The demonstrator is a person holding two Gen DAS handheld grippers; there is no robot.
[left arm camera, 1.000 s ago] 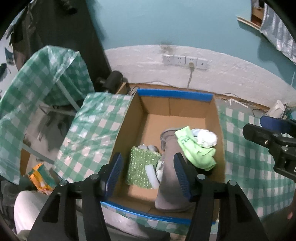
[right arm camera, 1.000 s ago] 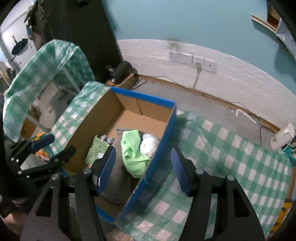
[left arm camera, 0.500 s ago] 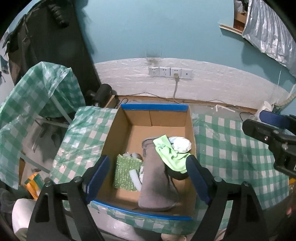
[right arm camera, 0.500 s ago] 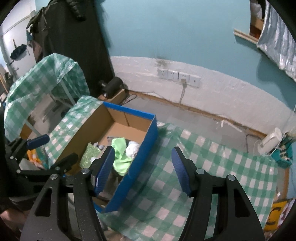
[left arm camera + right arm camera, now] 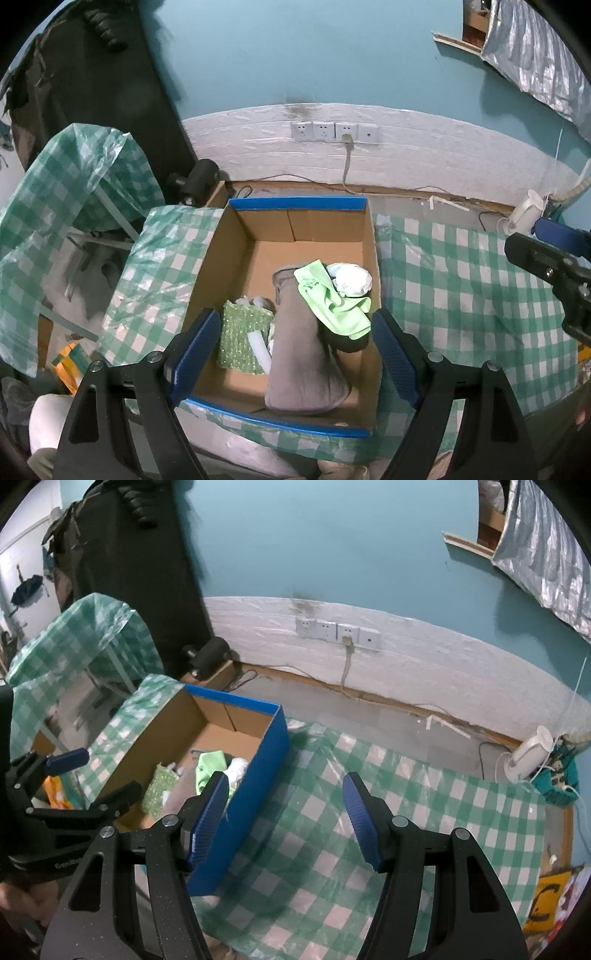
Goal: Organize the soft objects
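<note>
Ahead of me a teal painted wall rises above a white brick-textured lower band carrying a row of white wall sockets. A green-and-white checked plastic tablecloth covers the table; silver foil sheeting hangs top right.

Right tool jaws apart over checked cloth, blue-edged box beside

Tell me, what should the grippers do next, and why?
Probably pull both back and stop: the left gripper and right gripper are open and empty, the soft things already lie in the box, and the checked cloth looks bare.
</note>
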